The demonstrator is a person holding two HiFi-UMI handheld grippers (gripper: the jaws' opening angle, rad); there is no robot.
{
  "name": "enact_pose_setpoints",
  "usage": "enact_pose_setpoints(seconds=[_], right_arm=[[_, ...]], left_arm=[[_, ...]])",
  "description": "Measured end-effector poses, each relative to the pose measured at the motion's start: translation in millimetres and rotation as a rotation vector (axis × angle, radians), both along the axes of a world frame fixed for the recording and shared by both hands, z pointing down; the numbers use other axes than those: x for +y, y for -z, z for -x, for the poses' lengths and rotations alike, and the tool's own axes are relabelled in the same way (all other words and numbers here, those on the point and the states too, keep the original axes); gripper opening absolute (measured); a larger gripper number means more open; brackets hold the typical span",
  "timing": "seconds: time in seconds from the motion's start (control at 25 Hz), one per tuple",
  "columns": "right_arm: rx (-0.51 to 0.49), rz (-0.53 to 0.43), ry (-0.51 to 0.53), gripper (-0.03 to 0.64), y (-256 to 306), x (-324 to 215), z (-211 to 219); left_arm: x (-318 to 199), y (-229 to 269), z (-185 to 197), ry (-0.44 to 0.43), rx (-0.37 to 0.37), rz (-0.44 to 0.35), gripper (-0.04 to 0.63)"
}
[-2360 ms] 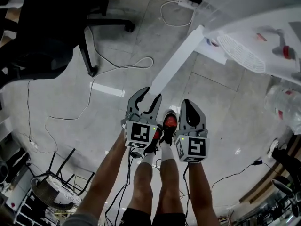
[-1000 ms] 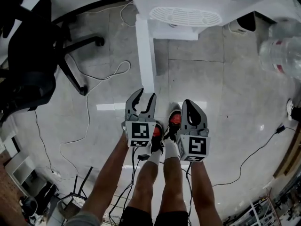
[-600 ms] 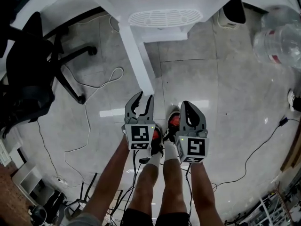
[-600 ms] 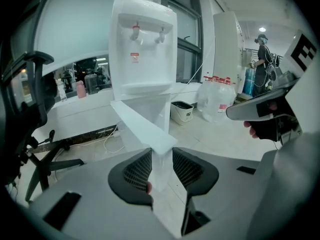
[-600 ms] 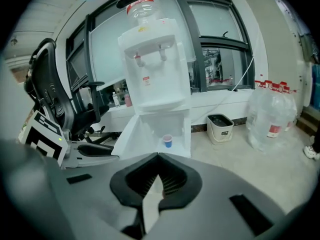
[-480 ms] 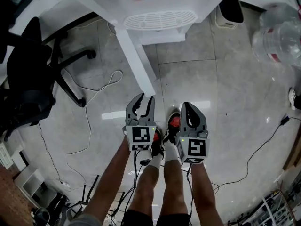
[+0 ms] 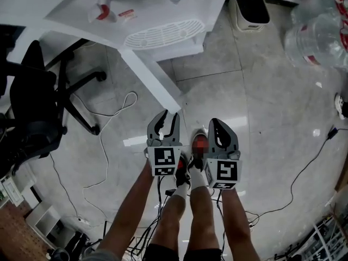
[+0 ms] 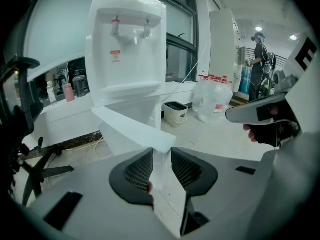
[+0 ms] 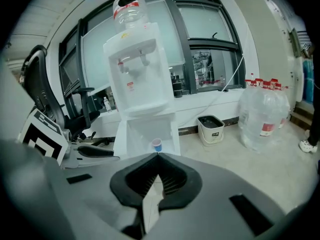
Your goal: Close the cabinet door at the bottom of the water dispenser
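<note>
Looking steeply down in the head view, I had the water dispenser (image 7: 157,12) at twelve o'clock with its slotted drip tray (image 7: 165,32) facing me. The cabinet door (image 7: 153,80) at its base stood swung wide open. It showed as a long white panel running from the cabinet toward the middle of the frame. The left tool (image 7: 165,119) hung at six o'clock of the door's free end, close to it. The right tool (image 7: 219,130) sat at its three o'clock, over the person's shoes (image 7: 199,143). An office chair (image 7: 35,107) stood at nine o'clock, a bin (image 7: 249,7) at one and clear water jugs (image 7: 315,29) at two.

That view hid the inside of the cabinet, which only the right tool view showed. The white compartment lay open with a small cup (image 9: 157,144) standing in it, and the door was folded out on the opening's nine o'clock side. An upturned bottle (image 9: 130,9) sat on top of the dispenser. The left tool view caught the door edge-on, as a thin, plain white slab whose end lined up with the gap between that tool's jaws.

The left tool's jaws had just been closing and stood a narrow gap apart. The door's end lay just ahead of the tips, and the pads pressed on nothing. The right tool's jaw tips met, with nothing between them.
</note>
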State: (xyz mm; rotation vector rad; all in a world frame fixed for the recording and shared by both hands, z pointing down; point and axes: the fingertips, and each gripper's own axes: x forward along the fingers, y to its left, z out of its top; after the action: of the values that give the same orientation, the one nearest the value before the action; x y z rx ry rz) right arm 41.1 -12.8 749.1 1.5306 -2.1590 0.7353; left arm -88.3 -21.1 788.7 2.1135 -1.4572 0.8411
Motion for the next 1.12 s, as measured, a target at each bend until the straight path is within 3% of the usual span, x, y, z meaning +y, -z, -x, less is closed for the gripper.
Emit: enact_pose_setpoints(seconds=[0.76, 1.12], right_arm=[[-0.006, -0.015, -0.081, 0.014, 0.7, -45.7, -59.4], [-0.003, -0.032, -0.122, 0.014, 2.0, -61.2, -85.0]], left_arm=[[-64.6, -1.1, -60.4, -0.064, -0.013, -0.023, 0.117], [-98.7, -0.9, -77.7, -0.049, -0.024, -0.039, 0.092]])
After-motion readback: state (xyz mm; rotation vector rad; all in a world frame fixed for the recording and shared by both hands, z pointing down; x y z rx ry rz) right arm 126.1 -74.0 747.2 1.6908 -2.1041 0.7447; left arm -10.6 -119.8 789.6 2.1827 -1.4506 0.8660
